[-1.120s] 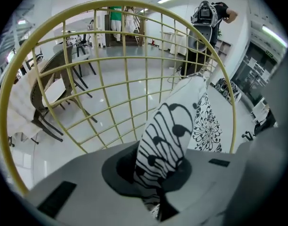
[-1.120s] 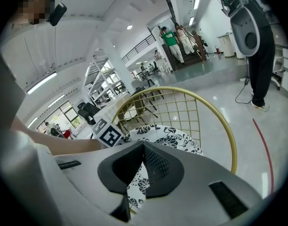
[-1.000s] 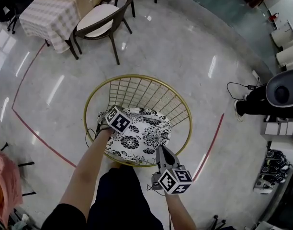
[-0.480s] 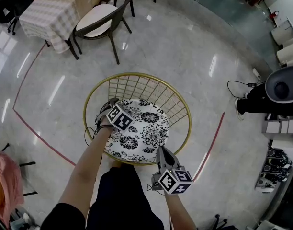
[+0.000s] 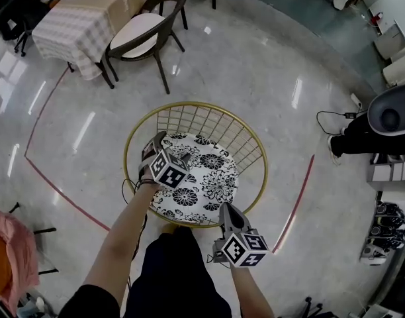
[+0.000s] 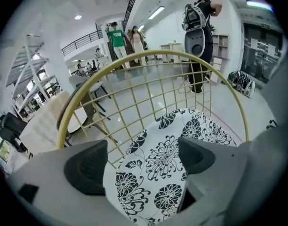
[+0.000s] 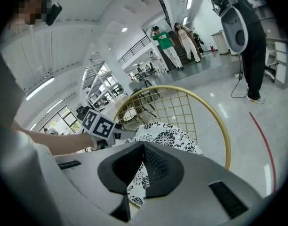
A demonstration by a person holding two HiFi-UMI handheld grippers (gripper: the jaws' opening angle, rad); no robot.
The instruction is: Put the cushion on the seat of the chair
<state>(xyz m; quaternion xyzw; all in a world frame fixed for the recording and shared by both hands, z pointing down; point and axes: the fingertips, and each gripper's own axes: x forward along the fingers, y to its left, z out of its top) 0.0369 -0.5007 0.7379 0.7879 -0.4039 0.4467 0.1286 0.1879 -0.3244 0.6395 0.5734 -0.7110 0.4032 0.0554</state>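
Observation:
A black-and-white flowered cushion (image 5: 201, 185) lies on the seat of the round gold wire chair (image 5: 196, 104). My left gripper (image 5: 168, 148) hovers just above the cushion's left edge. Its jaws are opening, and the pads press on nothing. In the left gripper view the cushion (image 6: 172, 159) shows below and between the wide-apart pads (image 6: 87, 166), with the gold rim (image 6: 148, 55) behind. My right gripper (image 5: 224, 209) is shut and empty, at the chair's near rim. In the right gripper view the cushion (image 7: 165, 133) sits beyond the closed tips (image 7: 143, 147).
A dark chair with a pale seat (image 5: 139, 28) and a table with a checked cloth (image 5: 83, 22) stand at the far left. A red line (image 5: 57, 184) runs over the glossy floor. A black-and-white machine (image 5: 388, 121) and shelves are at the right.
The left gripper opened, let go of the cushion's left edge and rose a little. The cushion settled flat on the seat. The right gripper stayed put.

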